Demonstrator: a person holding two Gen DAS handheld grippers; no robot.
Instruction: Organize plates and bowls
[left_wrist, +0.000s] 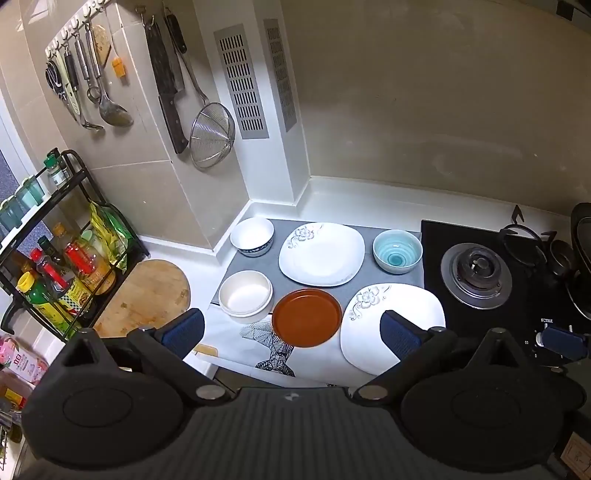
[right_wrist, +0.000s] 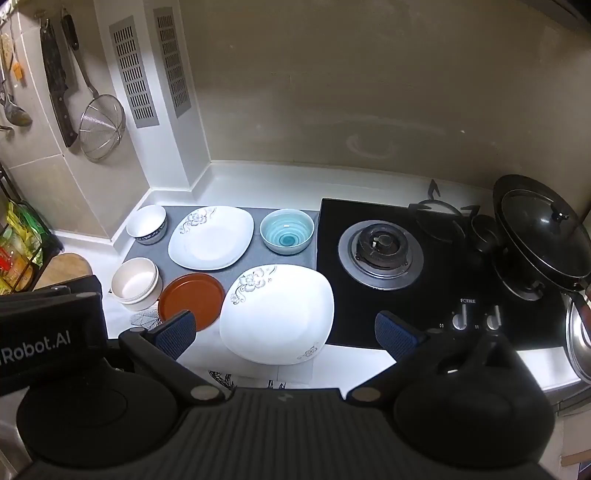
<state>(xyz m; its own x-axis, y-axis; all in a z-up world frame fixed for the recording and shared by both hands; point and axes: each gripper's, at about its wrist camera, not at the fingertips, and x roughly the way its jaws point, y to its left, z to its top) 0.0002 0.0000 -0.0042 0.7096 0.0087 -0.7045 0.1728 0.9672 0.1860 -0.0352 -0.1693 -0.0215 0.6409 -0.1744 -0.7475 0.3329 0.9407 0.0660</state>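
On the counter lie two white square plates with flower prints: a far one (left_wrist: 320, 254) (right_wrist: 211, 237) and a near one (left_wrist: 369, 317) (right_wrist: 277, 314). A brown round plate (left_wrist: 306, 317) (right_wrist: 190, 299) sits between the near white plate and a cream bowl (left_wrist: 245, 298) (right_wrist: 136, 283). A white bowl with a blue band (left_wrist: 252, 236) (right_wrist: 147, 223) stands at the back left, a light blue bowl (left_wrist: 397, 251) (right_wrist: 287, 230) at the back right. My left gripper (left_wrist: 291, 334) hangs open above the brown plate. My right gripper (right_wrist: 284, 334) hangs open above the near white plate. Neither holds anything.
A black gas hob (right_wrist: 384, 254) lies right of the dishes, with a lidded black wok (right_wrist: 543, 232) at its far right. A round wooden board (left_wrist: 147, 295) and a spice rack (left_wrist: 55, 251) stand left. Knives and ladles (left_wrist: 110, 85) hang on the wall.
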